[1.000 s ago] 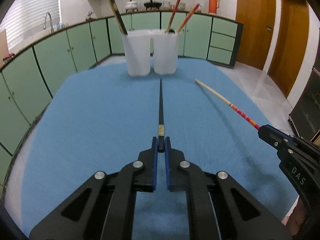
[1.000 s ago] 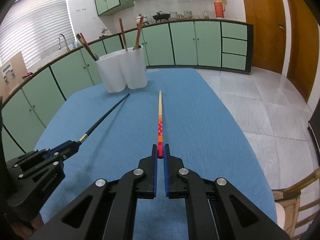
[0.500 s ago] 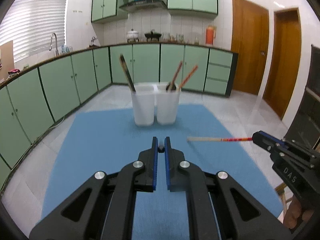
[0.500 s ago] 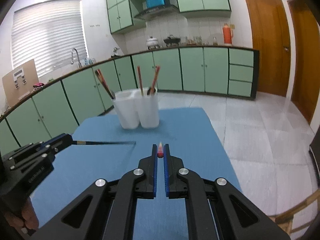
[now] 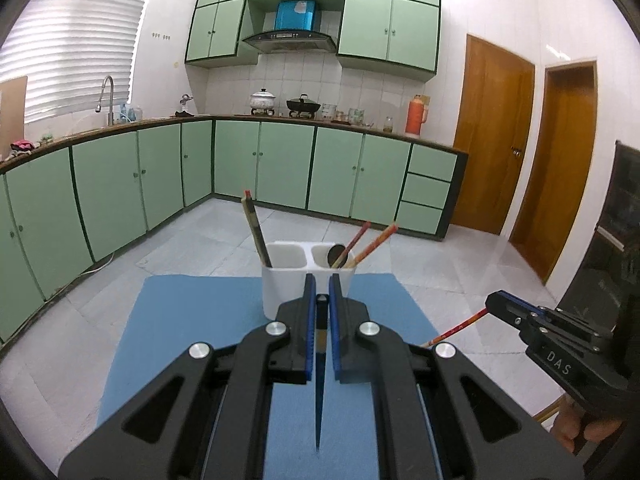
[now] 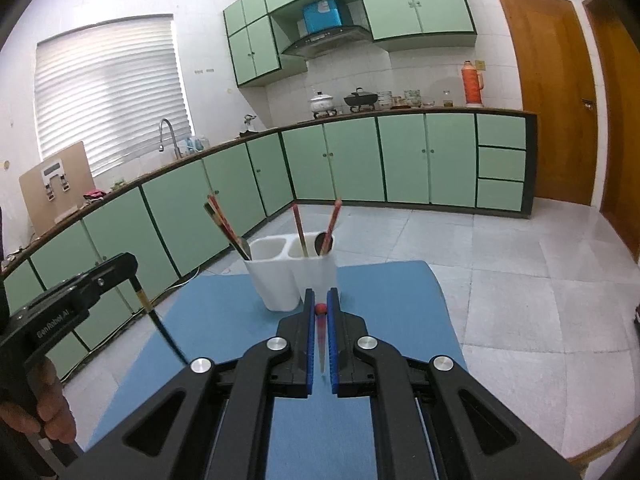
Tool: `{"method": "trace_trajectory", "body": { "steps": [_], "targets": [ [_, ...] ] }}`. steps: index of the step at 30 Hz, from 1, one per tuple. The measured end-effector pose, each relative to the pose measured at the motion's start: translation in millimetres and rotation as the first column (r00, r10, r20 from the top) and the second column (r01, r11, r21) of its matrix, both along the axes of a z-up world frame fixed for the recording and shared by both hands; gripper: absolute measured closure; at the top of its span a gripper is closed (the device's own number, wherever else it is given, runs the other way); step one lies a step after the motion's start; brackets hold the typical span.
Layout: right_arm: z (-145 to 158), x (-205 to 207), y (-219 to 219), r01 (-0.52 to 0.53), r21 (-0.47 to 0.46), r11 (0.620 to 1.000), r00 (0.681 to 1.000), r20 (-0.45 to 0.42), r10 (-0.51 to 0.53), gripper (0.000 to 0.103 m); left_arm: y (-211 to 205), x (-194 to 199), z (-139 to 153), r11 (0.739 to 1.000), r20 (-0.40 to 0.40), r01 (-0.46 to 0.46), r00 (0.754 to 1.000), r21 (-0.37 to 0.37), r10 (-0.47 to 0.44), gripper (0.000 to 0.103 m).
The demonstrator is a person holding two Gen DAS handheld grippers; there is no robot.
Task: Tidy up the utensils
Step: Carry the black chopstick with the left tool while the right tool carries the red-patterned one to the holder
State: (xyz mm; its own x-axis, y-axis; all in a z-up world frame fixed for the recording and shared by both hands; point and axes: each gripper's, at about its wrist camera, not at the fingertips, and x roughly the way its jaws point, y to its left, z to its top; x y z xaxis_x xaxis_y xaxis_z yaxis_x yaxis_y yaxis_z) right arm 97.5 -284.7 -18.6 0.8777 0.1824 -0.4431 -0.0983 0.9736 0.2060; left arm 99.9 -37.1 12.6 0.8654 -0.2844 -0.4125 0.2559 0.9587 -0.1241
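My left gripper (image 5: 320, 300) is shut on a black chopstick (image 5: 319, 396) that hangs point down over the blue mat (image 5: 192, 320). My right gripper (image 6: 319, 309) is shut on a red chopstick (image 6: 321, 340), also hanging tip down. A white two-compartment holder (image 5: 288, 276) stands at the mat's far edge, just beyond both grippers. Its left cup holds dark chopsticks (image 5: 254, 228), its right cup red ones (image 5: 374, 242) and a dark spoon. The right gripper (image 5: 520, 316) shows at the right of the left wrist view; the left gripper (image 6: 80, 288) shows at the left of the right wrist view.
The mat covers a table amid a kitchen with green cabinets (image 5: 280, 168) behind and tiled floor (image 6: 520, 264) around. Wooden doors (image 5: 492, 136) stand at the right. A chair edge (image 6: 608, 444) shows at the lower right.
Both grippers have lifted their chopsticks off the mat and turned them from lying flat to hanging tip down, with the views now tilted up toward the holder.
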Motion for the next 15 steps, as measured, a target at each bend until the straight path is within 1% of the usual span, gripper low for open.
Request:
{"method": "trace_trajectory", "body": {
  "steps": [7, 15],
  "targets": [
    [23, 8, 9, -0.059, -0.022, 0.998, 0.998, 0.028, 0.059, 0.097, 8, 6, 14, 1.0, 0.023, 0.004, 1.0, -0.029, -0.003, 0.098],
    [56, 15, 26, -0.108, -0.05, 0.993, 0.99, 0.086, 0.112, 0.097, 19, 20, 39, 0.999, 0.091, -0.01, 0.996, -0.044, 0.014, 0.098]
  ]
}}
